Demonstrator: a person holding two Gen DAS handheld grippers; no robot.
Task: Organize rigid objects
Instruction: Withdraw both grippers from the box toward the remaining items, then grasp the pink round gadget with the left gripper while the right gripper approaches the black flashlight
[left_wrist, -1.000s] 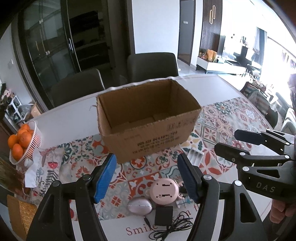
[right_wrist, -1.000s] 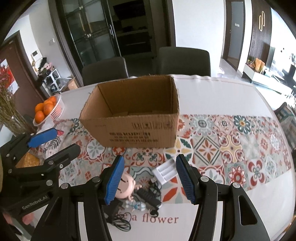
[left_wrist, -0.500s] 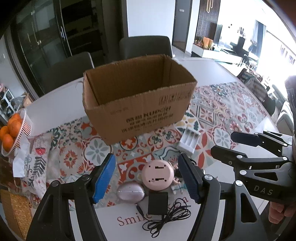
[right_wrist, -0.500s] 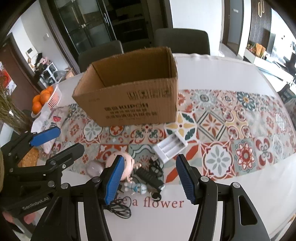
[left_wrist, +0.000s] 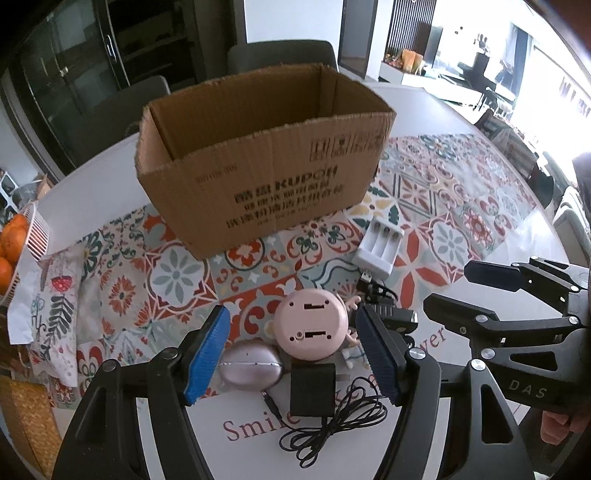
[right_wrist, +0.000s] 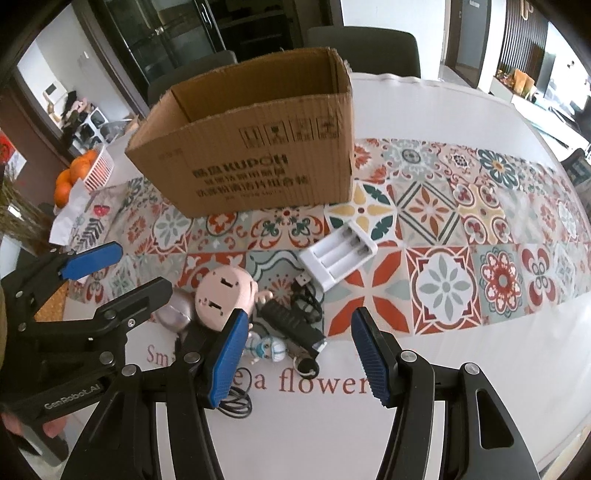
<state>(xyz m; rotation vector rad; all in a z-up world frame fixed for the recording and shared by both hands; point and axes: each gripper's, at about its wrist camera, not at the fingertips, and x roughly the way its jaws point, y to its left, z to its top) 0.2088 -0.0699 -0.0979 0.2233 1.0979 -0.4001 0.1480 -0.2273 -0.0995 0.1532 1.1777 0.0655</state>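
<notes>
An open cardboard box (left_wrist: 266, 162) (right_wrist: 255, 147) stands on the patterned runner. In front of it lies a cluster: a pink round toy head (left_wrist: 312, 323) (right_wrist: 225, 293), a mauve oval case (left_wrist: 251, 371), a black adapter (left_wrist: 313, 387) with its cable (left_wrist: 332, 424), a white battery charger (left_wrist: 378, 245) (right_wrist: 338, 254), a black flashlight (right_wrist: 295, 326) and a small figurine (right_wrist: 266, 347). My left gripper (left_wrist: 291, 354) hovers open above the pink head and oval case. My right gripper (right_wrist: 299, 358) hovers open over the flashlight and figurine. Neither holds anything.
A white basket of oranges (left_wrist: 16, 247) (right_wrist: 85, 173) sits at the table's left edge beside a printed cloth (left_wrist: 55, 306). Dark chairs (left_wrist: 282, 55) stand behind the box. The runner (right_wrist: 480, 229) stretches right; white tabletop with lettering (right_wrist: 321, 384) lies near me.
Both grippers have sunk toward the table and tipped downward, so the box and the cluster look larger. The left jaws stand slightly wider. Nothing on the table moved.
</notes>
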